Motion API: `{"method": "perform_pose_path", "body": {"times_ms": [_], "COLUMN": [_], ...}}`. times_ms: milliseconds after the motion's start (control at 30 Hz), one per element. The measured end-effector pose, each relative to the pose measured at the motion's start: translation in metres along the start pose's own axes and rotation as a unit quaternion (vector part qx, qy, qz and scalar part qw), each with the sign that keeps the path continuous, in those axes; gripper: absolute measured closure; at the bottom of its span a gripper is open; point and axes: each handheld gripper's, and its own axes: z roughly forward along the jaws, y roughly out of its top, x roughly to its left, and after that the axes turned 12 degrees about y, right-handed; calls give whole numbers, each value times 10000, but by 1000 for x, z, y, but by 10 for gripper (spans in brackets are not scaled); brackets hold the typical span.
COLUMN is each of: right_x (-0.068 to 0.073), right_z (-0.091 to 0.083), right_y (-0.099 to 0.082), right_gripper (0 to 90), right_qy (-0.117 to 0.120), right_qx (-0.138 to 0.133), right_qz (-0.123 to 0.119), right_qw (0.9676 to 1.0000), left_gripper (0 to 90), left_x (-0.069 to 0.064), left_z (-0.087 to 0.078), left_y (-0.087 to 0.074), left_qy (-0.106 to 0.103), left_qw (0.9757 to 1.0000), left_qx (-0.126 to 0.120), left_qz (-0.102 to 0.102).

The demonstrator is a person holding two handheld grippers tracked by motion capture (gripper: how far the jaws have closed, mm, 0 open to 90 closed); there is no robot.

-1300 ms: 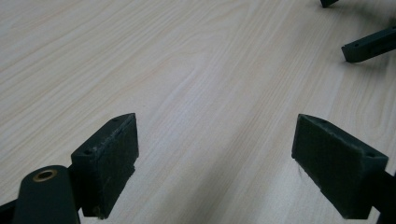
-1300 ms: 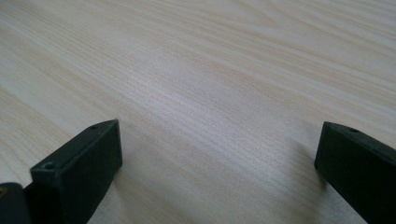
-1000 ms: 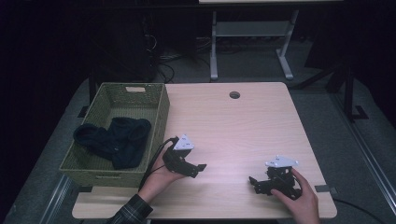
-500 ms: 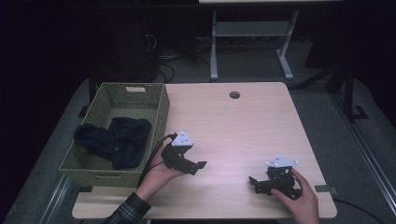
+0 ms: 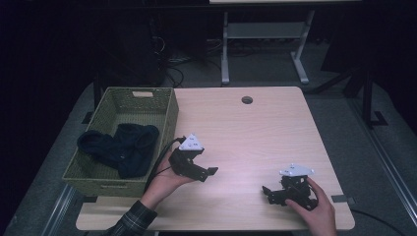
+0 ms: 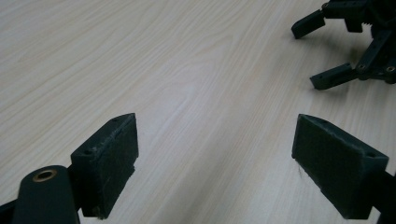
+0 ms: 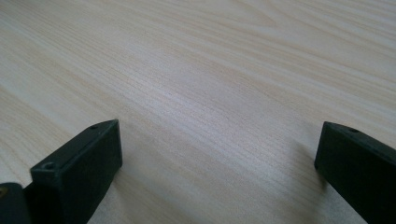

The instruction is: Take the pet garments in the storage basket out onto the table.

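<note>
**Both grippers empty, jaws apart**

Left gripper (image 5: pixel 209 171) held just above the wooden table (image 5: pixel 255 132), right beside the green wicker basket (image 5: pixel 169 115), jaws spread wide, nothing between them. Right gripper (image 5: pixel 268 192) sits low near the table's front right edge, jaws also wide, only bare wood between. The two are well apart. Dark cloth (image 5: pixel 123 145) lies in the basket, one end draped over its left rim.

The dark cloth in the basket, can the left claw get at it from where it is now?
Probably yes. The left claw is open and empty beside the basket, whose top is open, and the dark cloth lies uncovered. It would have to lift over the near wall first.
</note>
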Motion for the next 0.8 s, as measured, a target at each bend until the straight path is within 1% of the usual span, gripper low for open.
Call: {"method": "perform_pose_path", "body": {"times_ms": [67, 167, 200, 233, 333, 400, 433, 467, 500, 533, 600, 633, 667, 733, 800], "right_x": [0, 0, 0, 0, 0, 0, 0, 0, 0, 0, 0, 0, 0, 0, 0], "right_z": [0, 0, 0, 0, 0, 0, 0, 0, 0, 0, 0, 0, 0, 0, 0], "right_y": [0, 0, 0, 0, 0, 0, 0, 0, 0, 0, 0, 0, 0, 0, 0], "right_gripper": [4, 4, 4, 4, 4, 5, 4, 4, 5, 5, 4, 4, 5, 4, 5], "right_qy": [0, -1, -1, -1, -2, -1, -2, -1, -2, -2, -3, -3, -3, -3, -3], "right_qx": [0, 0, -1, 0, 1, -1, -1, -1, -2, -2, -1, -1, -1, 1, 0], "right_qz": [1, 1, 3, -2, -2, -1, -3, -2, -4, -4, -2, -2, -6, 0, -1], "right_qw": [10000, 10000, 10000, 10000, 10000, 10000, 10000, 10000, 10000, 10000, 10000, 10000, 10000, 10000, 10000], "left_gripper": [142, 142, 142, 141, 141, 141, 141, 141, 140, 139, 139, 139, 138, 138, 138], "left_x": [0, 2, 2, 4, 6, 9, 12, 12, 14, 14, 17, 17, 19, 20, 22], "left_z": [-1, -5, -5, -6, -8, -10, -11, -11, -11, -11, -12, -12, -12, -13, -16], "left_y": [2, 8, 8, 10, 12, 14, 16, 16, 18, 18, 20, 20, 20, 21, 20], "left_qy": [-5, 34, 34, 60, 64, 72, 83, 83, 61, 61, -10, -10, -1, 10, 15], "left_qw": [10000, 9999, 9999, 9999, 9999, 9999, 9999, 9999, 9999, 9999, 9999, 9999, 9999, 10000, 10000], "left_qx": [-15, -12, -12, -54, -58, -104, -100, -100, -124, -124, -135, -135, -109, -73, -96], "left_qz": [1, 107, 107, 73, 71, 13, 16, 16, -32, -32, -25, -25, 18, 4, -9]}}
